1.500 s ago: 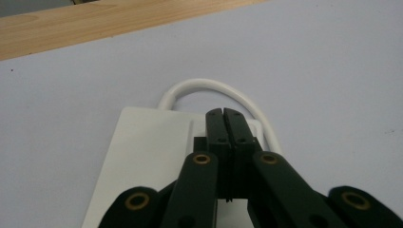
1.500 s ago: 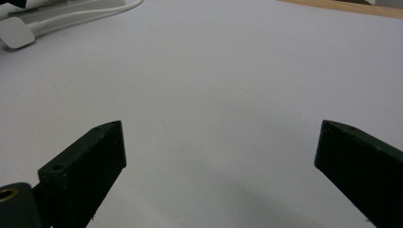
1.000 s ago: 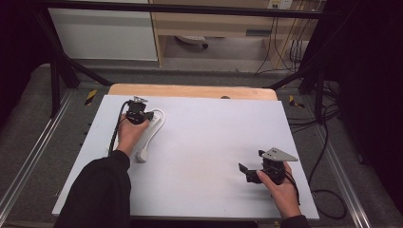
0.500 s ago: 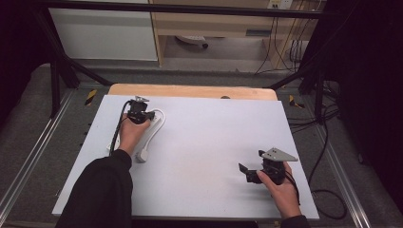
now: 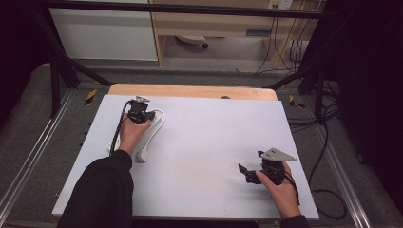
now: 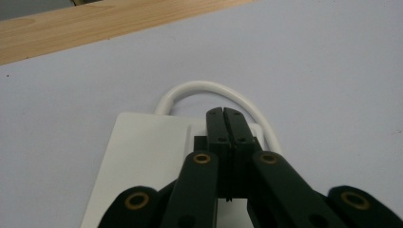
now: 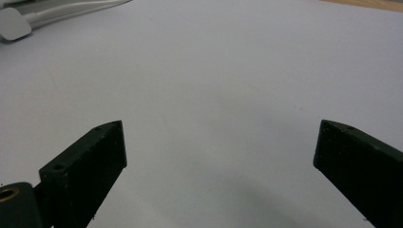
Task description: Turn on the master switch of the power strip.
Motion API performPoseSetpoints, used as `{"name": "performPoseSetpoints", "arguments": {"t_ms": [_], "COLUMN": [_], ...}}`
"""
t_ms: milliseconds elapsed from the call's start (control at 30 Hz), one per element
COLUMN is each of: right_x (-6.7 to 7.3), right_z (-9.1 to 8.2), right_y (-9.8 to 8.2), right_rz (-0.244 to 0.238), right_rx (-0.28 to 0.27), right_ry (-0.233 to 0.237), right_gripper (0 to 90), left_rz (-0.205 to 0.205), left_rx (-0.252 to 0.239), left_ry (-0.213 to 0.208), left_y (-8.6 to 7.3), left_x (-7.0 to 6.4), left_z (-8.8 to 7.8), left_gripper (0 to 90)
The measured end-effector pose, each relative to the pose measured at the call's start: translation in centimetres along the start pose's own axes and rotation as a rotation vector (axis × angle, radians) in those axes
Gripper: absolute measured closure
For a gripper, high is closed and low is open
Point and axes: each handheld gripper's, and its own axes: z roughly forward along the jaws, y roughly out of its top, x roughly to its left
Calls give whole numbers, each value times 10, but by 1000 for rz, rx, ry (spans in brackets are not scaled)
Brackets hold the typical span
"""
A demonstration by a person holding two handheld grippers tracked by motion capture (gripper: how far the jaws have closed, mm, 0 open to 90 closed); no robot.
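Left gripper (image 6: 223,114): my jaws are pressed fully together, gripping nothing, tips over the power strip's far end.
Power strip (image 5: 151,129): white, flat on the table's (image 5: 209,142) left side, cord looped beyond it.
Right gripper (image 7: 218,152): jaws spread wide, empty, over bare table.

**No readable markings**

No text, label, brand name, number or sign can be read in any view. Every surface in view is either plain or too small and blurred to make anything out.
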Motion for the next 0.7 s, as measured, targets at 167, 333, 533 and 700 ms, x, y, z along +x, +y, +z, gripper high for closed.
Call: {"name": "performPoseSetpoints", "arguments": {"t_ms": [167,333,533,700], "right_x": [0,-1,0,-1], "right_z": [-1,-2,-1,-2], "right_y": [0,-1,-1,-1], "right_rz": [1,7,-1,1], "right_rx": [-3,-3,1,2], "right_ry": [2,0,0,-2], "right_gripper": [40,40,40,40], "left_rz": [0,-10,-10,-5], "left_rx": [0,-1,2,11], "left_ry": [-2,-6,-7,-1], "left_y": [0,0,1,2], "left_x": [0,1,1,0], "left_z": [0,0,1,0], "left_gripper": [900,900,900,900]}}
